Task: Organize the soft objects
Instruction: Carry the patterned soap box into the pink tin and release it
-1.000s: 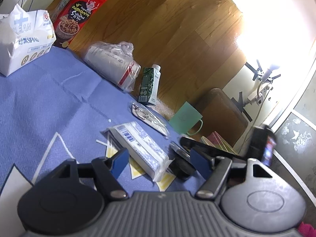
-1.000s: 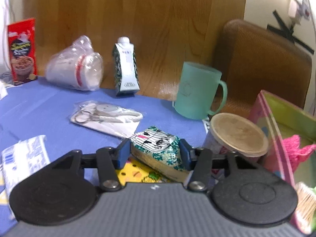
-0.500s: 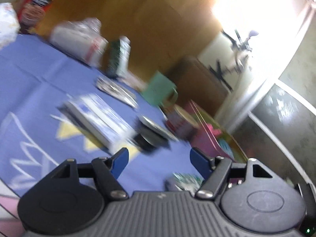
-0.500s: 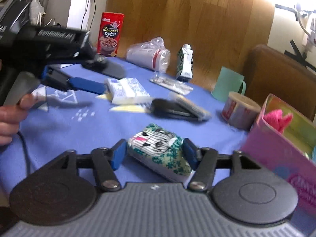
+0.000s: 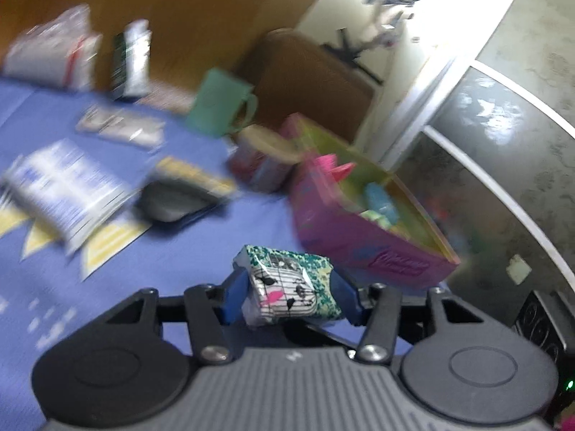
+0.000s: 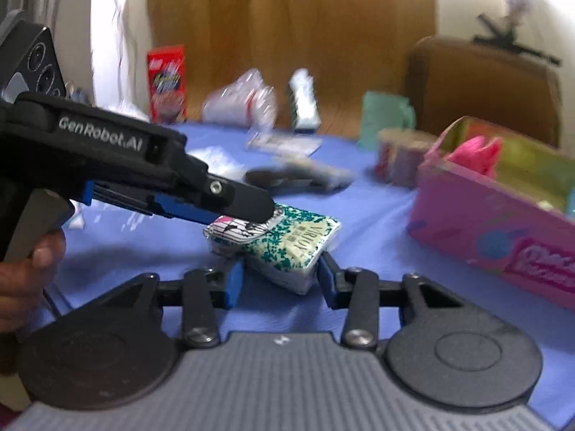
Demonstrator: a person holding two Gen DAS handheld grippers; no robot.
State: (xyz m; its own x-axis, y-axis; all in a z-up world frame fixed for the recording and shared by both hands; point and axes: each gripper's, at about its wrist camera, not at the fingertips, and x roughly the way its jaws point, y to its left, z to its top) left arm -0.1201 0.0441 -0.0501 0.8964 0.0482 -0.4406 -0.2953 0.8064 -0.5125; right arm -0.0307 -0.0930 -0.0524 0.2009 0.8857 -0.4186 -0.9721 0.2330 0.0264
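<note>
A patterned tissue pack (image 6: 278, 242) sits between both tools above the blue tablecloth (image 6: 377, 215), just left of the pink box (image 6: 503, 215) where soft things are being gathered. The left gripper (image 5: 287, 287) has its blue pads against the pack's two sides and appears clenched on it; in the right wrist view the same tool reaches in from the left, its tip over the pack's near-left corner. The right gripper (image 6: 280, 280) has the pack's other end between its fingers, with a thin gap showing at each pad, so whether it is gripping or has already let go cannot be told.

The risk lies in this hand-over. If both tools pull at once, the thin wrapper could tear or the pack could twist out of one hold. If the right lets go before the left has a firm squeeze, the soft pack may sag and drop onto the cloth short of the box. Both views are smeared by motion, suggesting fast movement; a quick swing to the right could knock the box's near wall or the pink cloth (image 6: 474, 154) already lying inside it.
</note>
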